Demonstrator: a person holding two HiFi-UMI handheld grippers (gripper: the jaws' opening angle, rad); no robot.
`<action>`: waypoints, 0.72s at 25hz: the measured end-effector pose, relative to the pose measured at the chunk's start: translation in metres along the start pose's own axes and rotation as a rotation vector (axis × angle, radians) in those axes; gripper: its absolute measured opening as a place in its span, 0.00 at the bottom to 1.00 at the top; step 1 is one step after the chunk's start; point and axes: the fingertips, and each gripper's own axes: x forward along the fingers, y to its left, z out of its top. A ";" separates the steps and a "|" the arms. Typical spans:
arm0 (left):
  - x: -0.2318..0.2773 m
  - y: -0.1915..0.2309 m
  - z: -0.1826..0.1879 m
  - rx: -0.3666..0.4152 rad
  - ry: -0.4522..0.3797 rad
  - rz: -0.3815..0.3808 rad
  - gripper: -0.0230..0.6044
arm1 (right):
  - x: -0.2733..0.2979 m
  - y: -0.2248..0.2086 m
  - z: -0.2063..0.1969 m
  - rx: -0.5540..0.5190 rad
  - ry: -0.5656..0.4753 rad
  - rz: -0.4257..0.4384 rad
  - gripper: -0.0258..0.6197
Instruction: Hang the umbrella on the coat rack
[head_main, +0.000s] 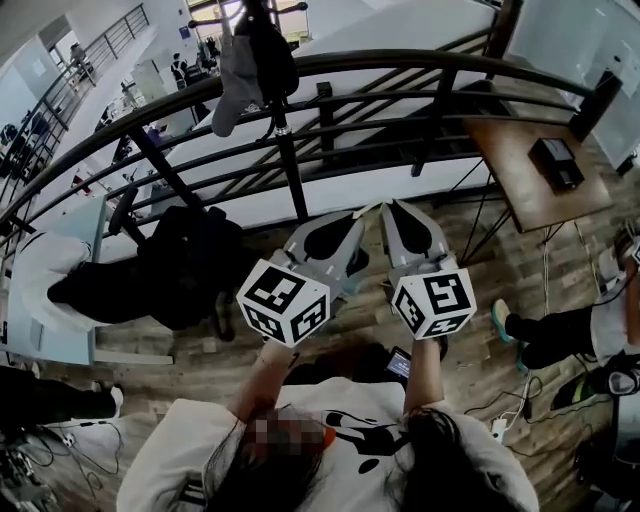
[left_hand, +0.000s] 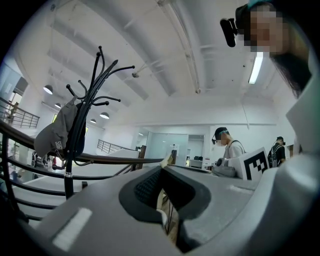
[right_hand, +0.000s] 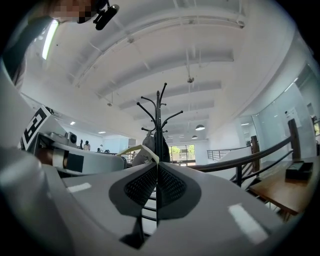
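Left gripper (head_main: 366, 214) has its jaws almost closed and nips a thin pale strap (left_hand: 167, 160) at the tips. Right gripper (head_main: 390, 208) sits tip to tip beside it, jaws together, pinching the strap too. I cannot make out the umbrella itself. The coat rack (head_main: 272, 60) stands ahead of both tips, a bit left, by the railing (head_main: 420, 66), with a cap (head_main: 236, 75) on it.

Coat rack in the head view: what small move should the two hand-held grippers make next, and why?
Probably advance the left hand-held gripper and right hand-held gripper toward the coat rack: both pinch a pale strip, and its bare hooks stand ahead, higher.
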 end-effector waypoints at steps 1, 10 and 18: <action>0.009 0.001 0.002 0.000 -0.004 0.009 0.04 | 0.004 -0.007 0.002 -0.003 0.000 0.015 0.08; 0.078 0.020 0.019 -0.005 -0.059 0.122 0.04 | 0.046 -0.066 0.019 -0.043 0.007 0.175 0.08; 0.119 0.051 0.045 0.060 -0.103 0.220 0.04 | 0.090 -0.096 0.046 -0.150 -0.044 0.301 0.08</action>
